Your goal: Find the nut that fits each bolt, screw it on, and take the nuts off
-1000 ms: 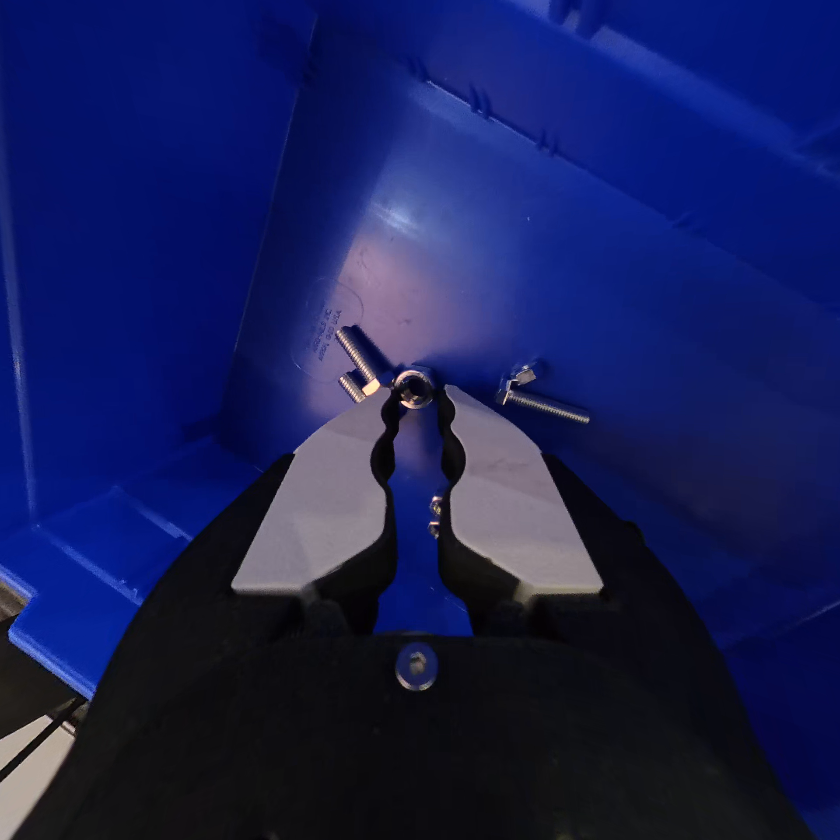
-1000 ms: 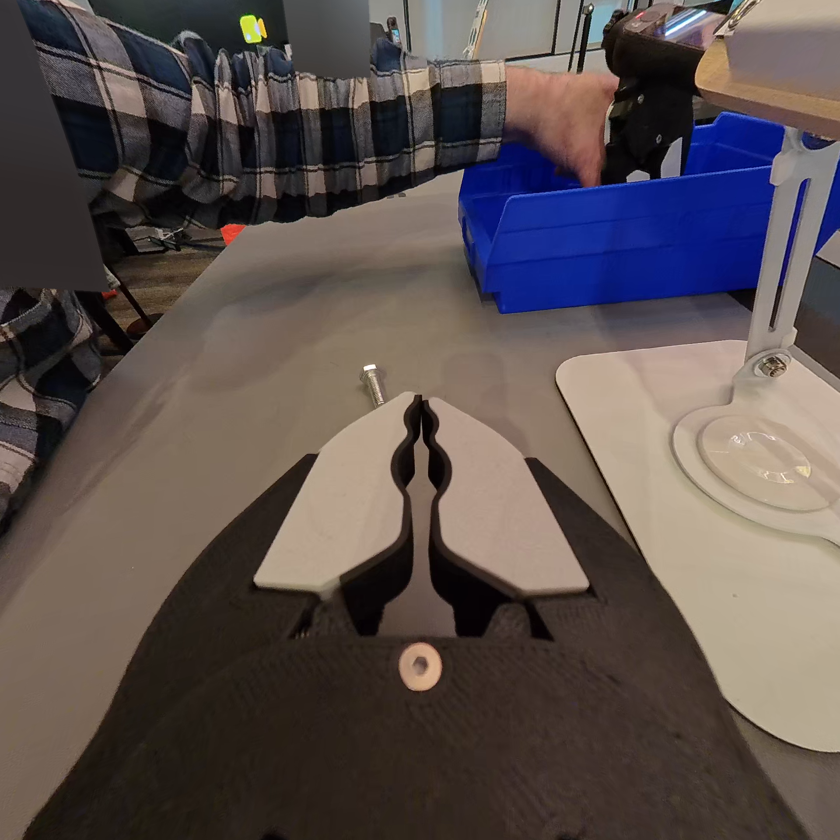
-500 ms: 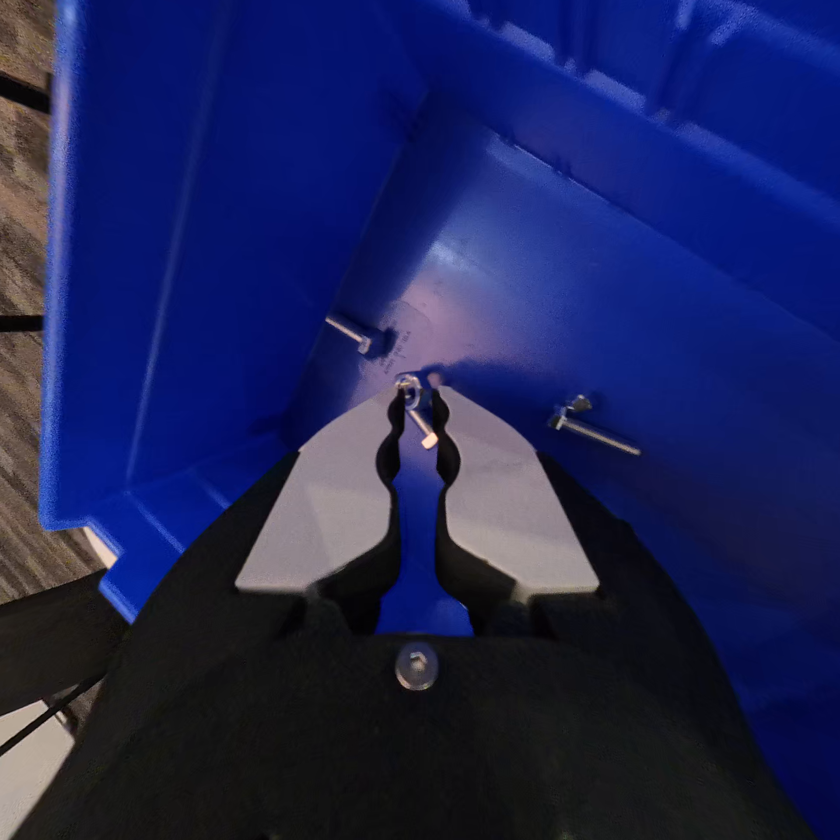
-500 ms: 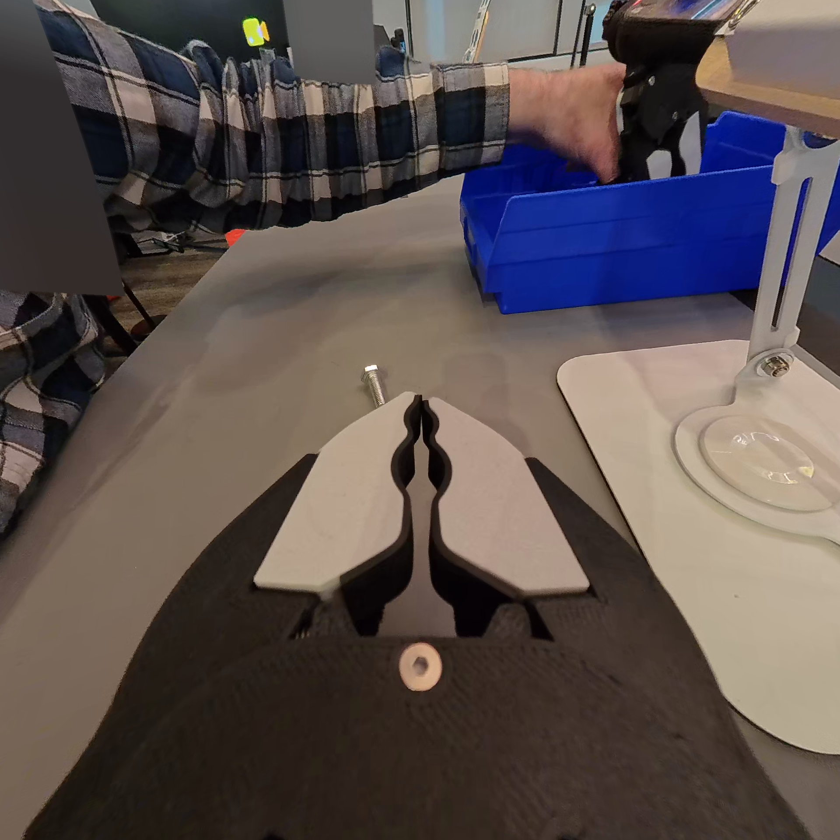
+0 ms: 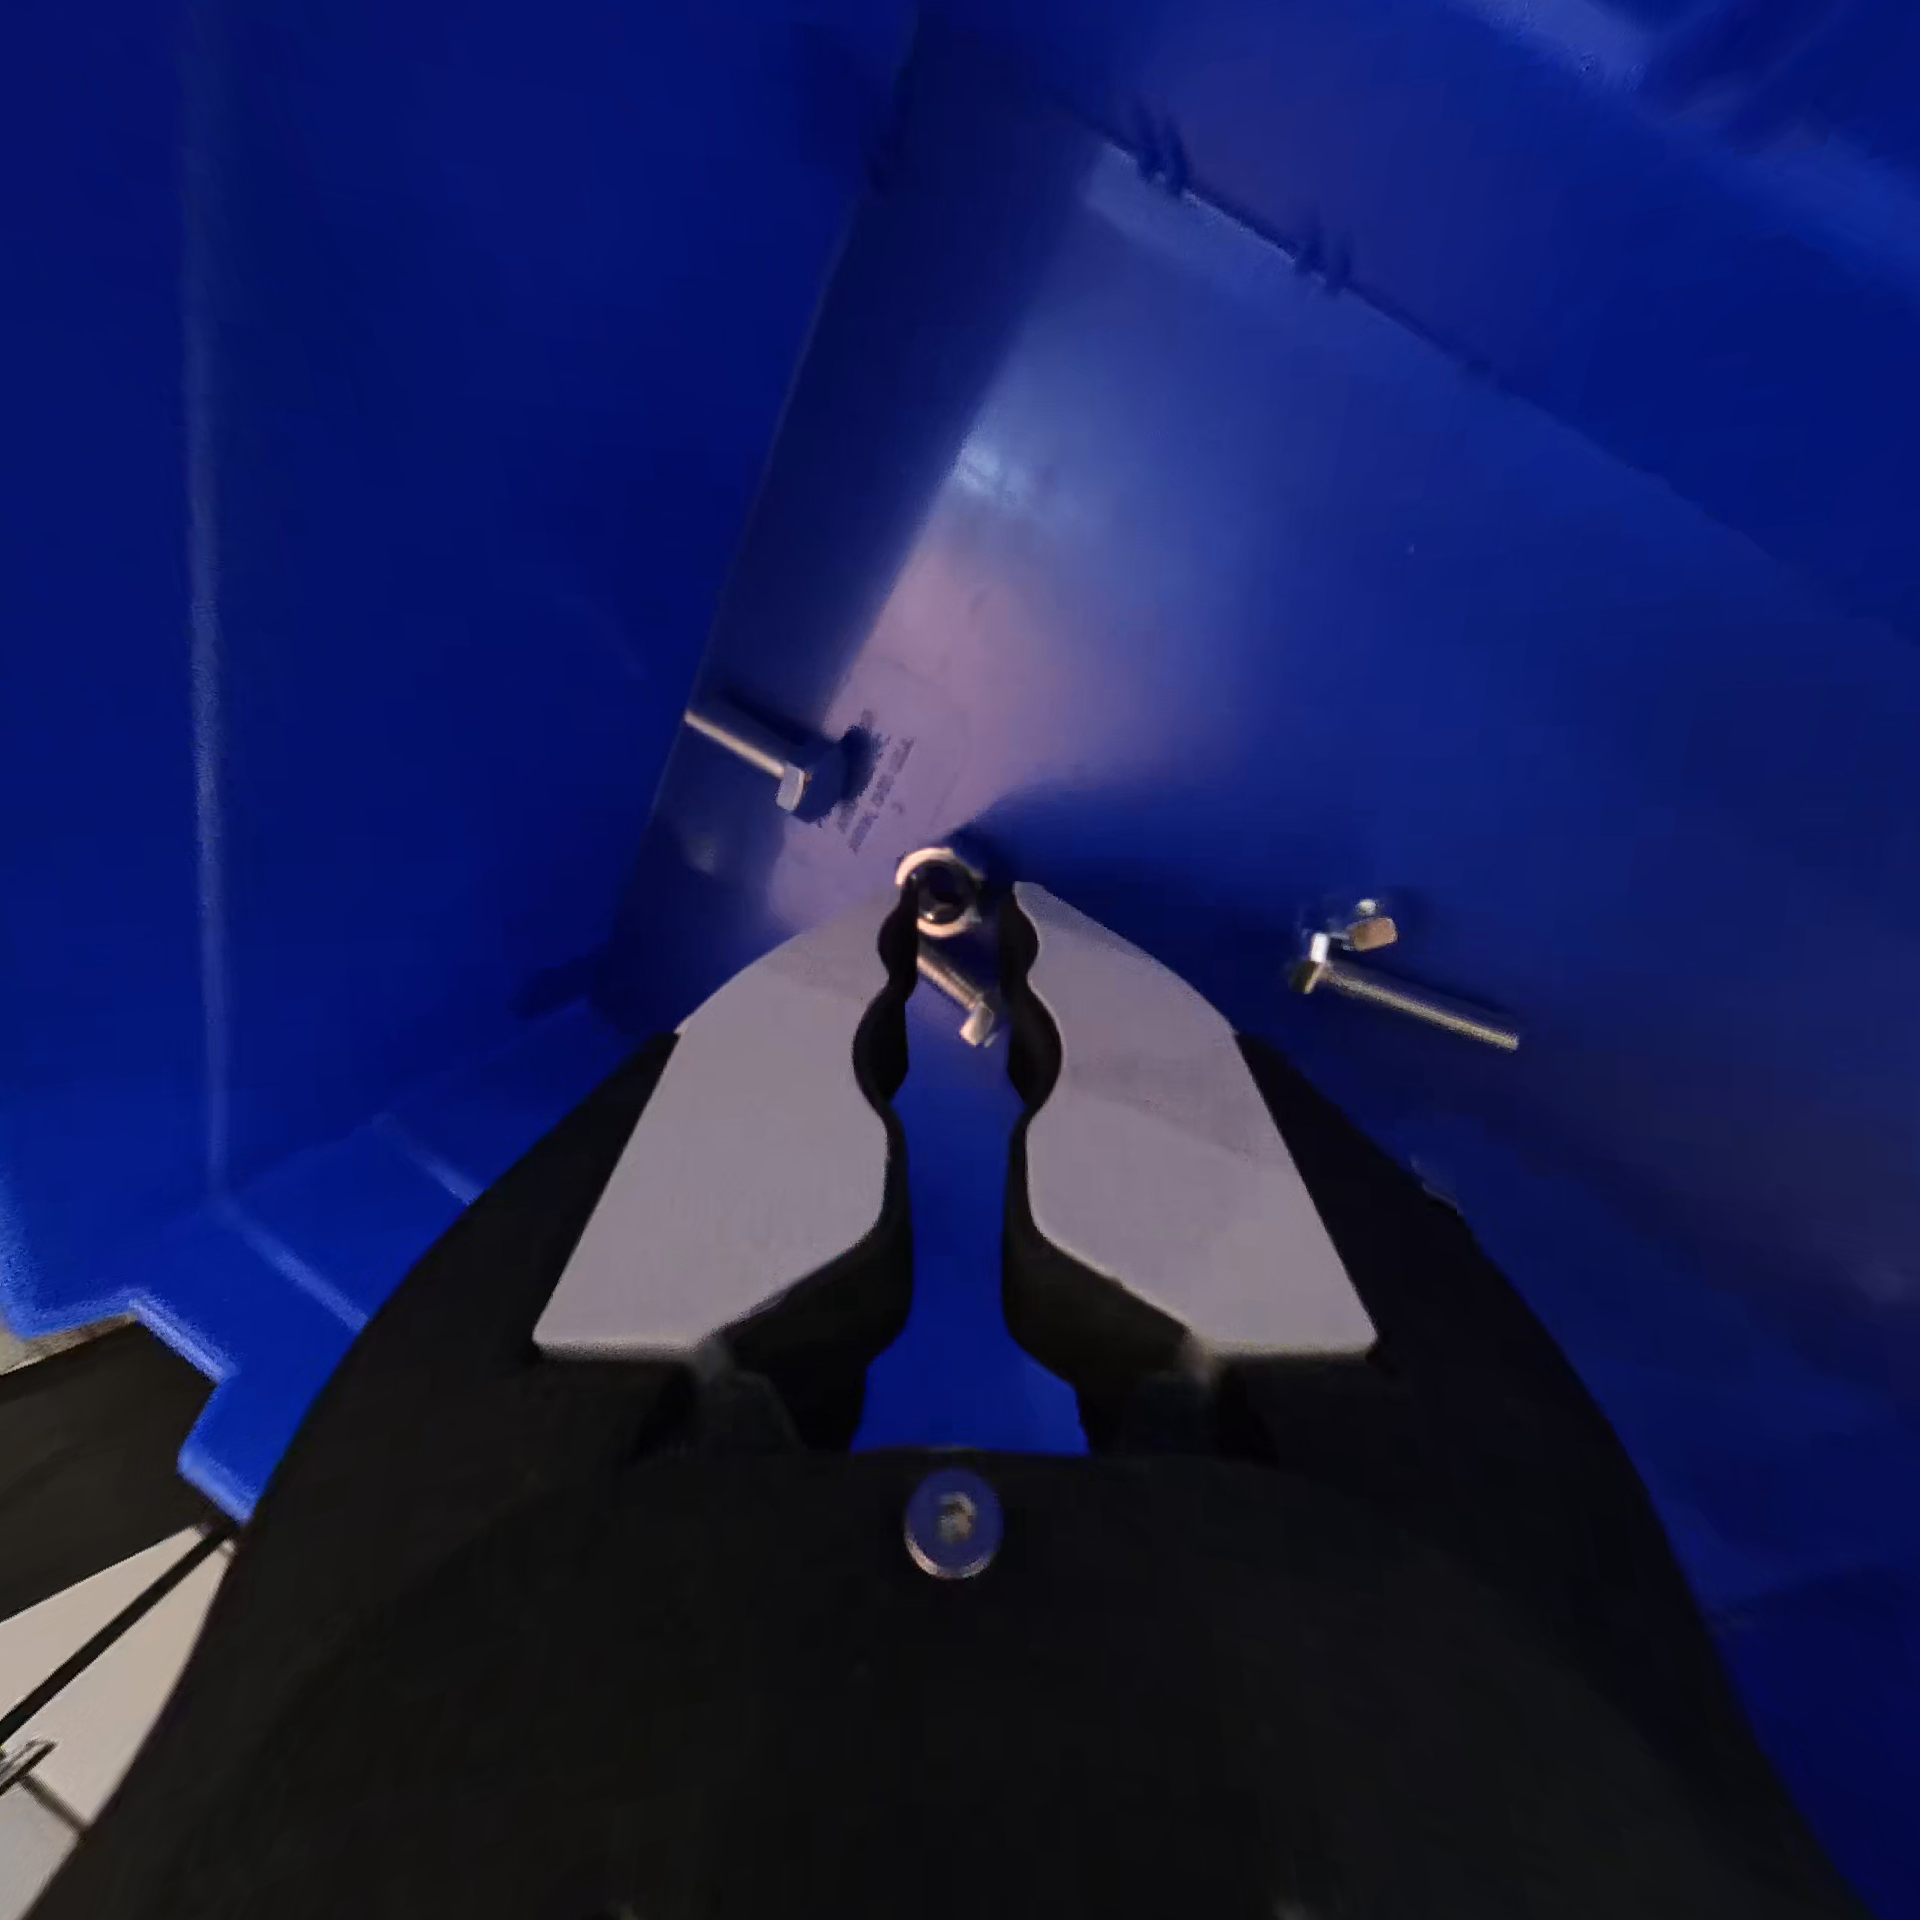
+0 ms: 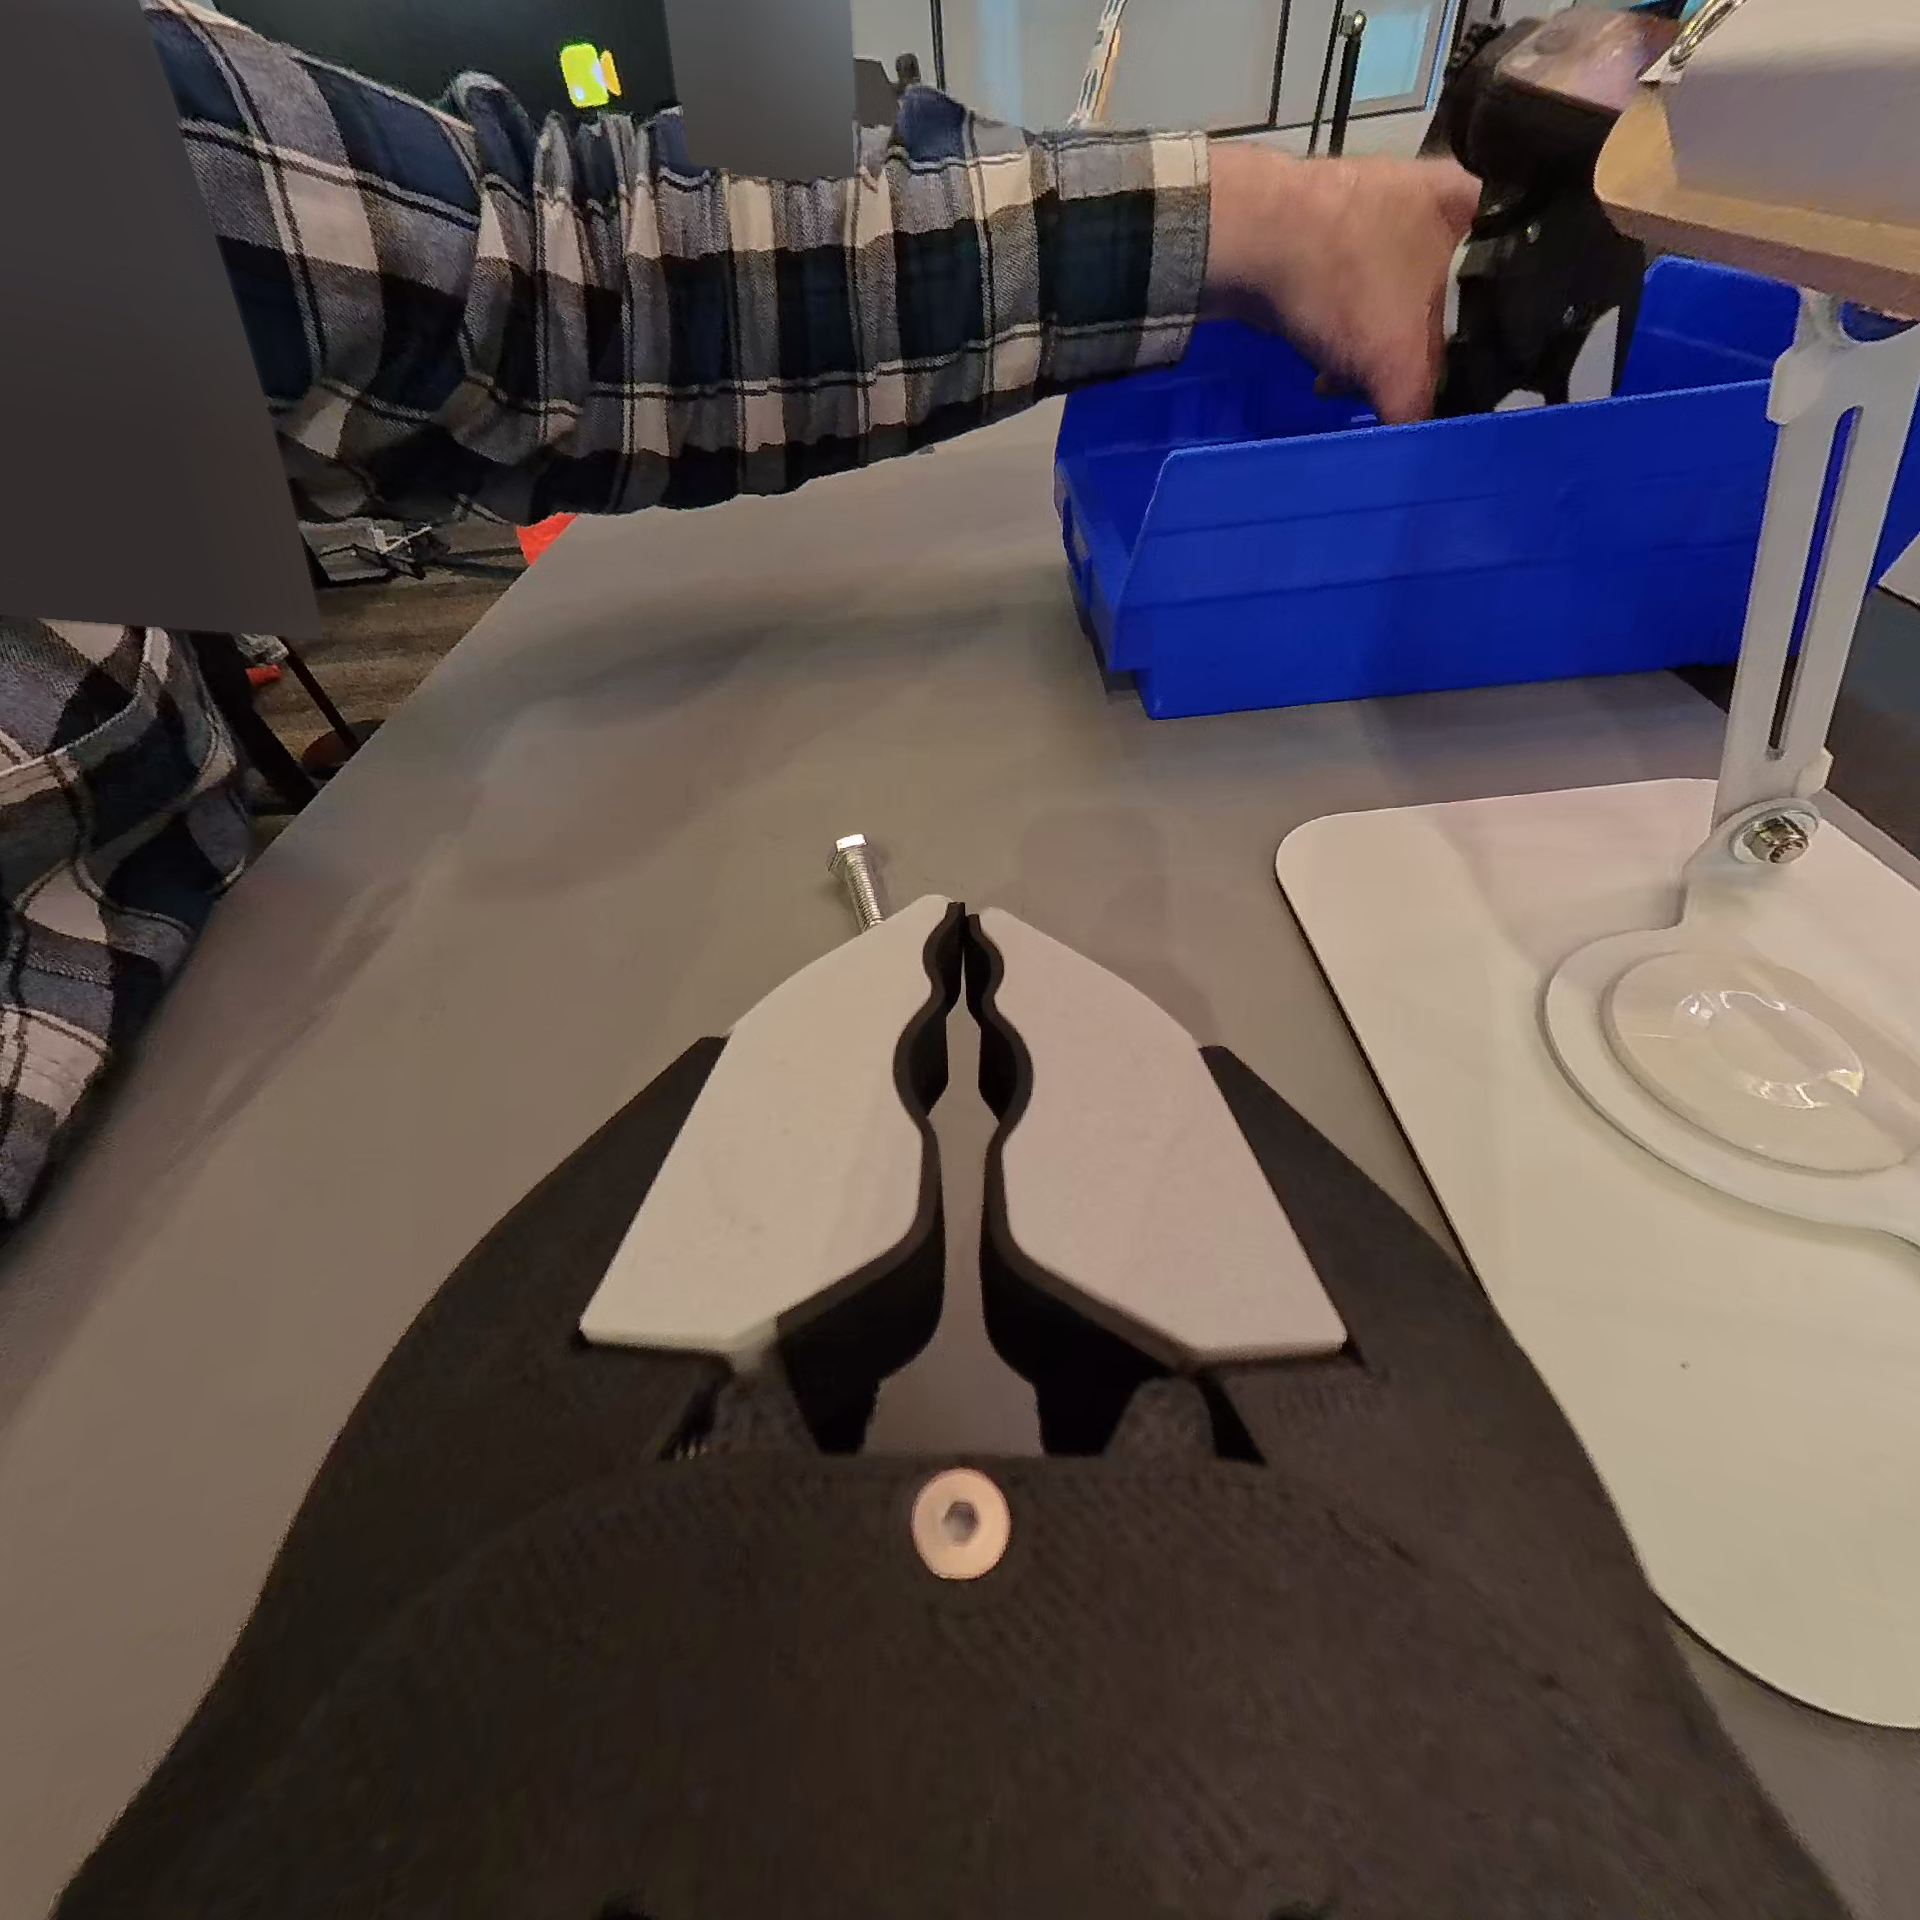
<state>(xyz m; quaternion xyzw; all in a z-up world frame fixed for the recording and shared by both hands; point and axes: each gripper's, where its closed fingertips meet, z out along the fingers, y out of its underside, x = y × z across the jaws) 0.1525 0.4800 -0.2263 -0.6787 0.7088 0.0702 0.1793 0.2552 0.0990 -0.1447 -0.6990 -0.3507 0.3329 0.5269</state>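
left wrist view | blue bin (image 5: 416, 520) holds bolts (image 5: 1403, 997) | left tool (image 5: 951, 904) seemingly grips nut (image 5: 940, 899) | right tool (image 6: 961, 920) closed

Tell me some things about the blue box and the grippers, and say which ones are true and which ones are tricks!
1. The left hand-held gripper pinches a silver nut at its tips. True.
2. The right hand-held gripper is wide open. False: its fingers are closed together.
3. A bolt lies on the grey table just ahead of the right hand-held gripper. True.
4. The blue bin holds only nuts. False: several bolts lie in it, one by the wall, one out on its floor.
5. The bin is red. False: it is blue.
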